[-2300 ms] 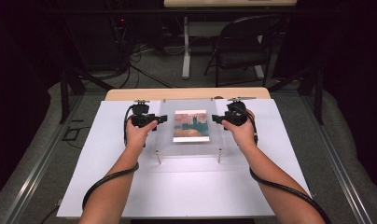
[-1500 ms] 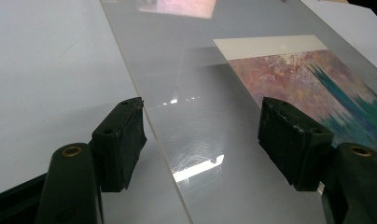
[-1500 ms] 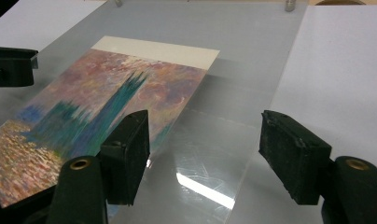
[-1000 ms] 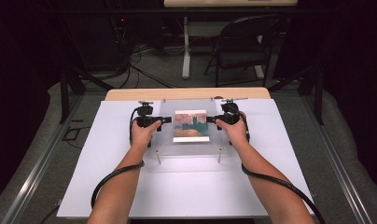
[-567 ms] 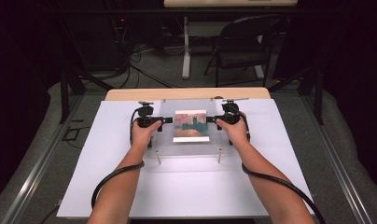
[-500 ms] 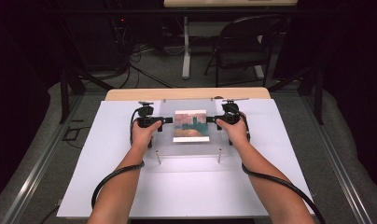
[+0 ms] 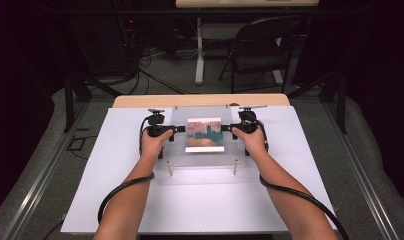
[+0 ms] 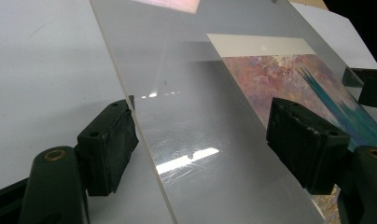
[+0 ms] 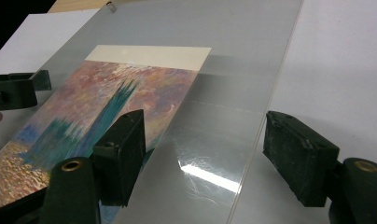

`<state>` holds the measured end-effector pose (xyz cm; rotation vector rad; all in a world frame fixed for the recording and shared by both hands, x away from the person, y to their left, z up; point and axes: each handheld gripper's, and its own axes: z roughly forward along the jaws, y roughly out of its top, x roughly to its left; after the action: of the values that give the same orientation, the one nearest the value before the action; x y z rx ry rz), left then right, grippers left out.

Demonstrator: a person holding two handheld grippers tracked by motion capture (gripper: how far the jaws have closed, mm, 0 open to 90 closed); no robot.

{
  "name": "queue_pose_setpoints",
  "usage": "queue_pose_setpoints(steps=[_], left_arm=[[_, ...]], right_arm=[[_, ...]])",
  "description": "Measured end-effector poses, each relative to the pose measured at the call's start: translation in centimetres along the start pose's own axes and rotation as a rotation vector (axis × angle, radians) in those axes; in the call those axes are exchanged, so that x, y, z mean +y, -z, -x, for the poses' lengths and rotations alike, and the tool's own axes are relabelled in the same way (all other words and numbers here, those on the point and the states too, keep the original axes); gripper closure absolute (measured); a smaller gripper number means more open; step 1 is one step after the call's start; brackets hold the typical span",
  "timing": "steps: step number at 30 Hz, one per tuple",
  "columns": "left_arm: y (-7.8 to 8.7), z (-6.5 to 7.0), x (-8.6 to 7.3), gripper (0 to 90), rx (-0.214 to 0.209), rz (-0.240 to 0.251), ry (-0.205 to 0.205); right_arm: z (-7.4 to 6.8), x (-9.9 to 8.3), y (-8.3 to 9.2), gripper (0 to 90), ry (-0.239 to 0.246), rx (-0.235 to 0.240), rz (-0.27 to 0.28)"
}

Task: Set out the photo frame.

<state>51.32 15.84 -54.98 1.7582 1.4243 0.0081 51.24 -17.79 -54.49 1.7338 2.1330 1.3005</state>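
A clear acrylic plate [image 7: 205, 112] stands raised on short metal posts [image 7: 169, 167] over the white table. A painted print [image 7: 204, 134] of a blue tower under a pink sky lies flat at its middle; whether it is on or under the plate I cannot tell. My left gripper [image 7: 177, 129] straddles the plate's left edge [image 8: 144, 140], open, its pads clear of the plate. My right gripper [image 7: 226, 128] straddles the right edge [image 9: 252, 154]. Its jaws have just been opening and stand wide, one above the print [image 9: 107, 93] and one outside the edge.
A white sheet [image 7: 140, 200] covers the tabletop, with a wooden strip [image 7: 200, 100] showing at the back. A folding chair [image 7: 260, 50] and floor cables lie beyond the table. Black cables trail from both grippers along the forearms.
Since the earliest frame both hands have drawn slightly inward, bringing the jaws over the plate's side edges. Over the last second the hands and the plate have stayed still.
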Motion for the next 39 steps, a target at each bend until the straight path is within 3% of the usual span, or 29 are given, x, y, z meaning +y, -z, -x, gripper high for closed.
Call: queue_pose_setpoints(steps=[3, 39], left_arm=[[0.0, -0.01, -0.02, 24.5, 0.0, 0.0, 0.0], [0.06, -0.4, -0.05, 28.1, -0.016, 0.025, 0.007]], right_arm=[[0.04, -0.05, -0.04, 28.9, -0.026, 0.023, -0.018], [-0.15, -0.17, -0.02, 28.4, -0.011, 0.016, 0.004]])
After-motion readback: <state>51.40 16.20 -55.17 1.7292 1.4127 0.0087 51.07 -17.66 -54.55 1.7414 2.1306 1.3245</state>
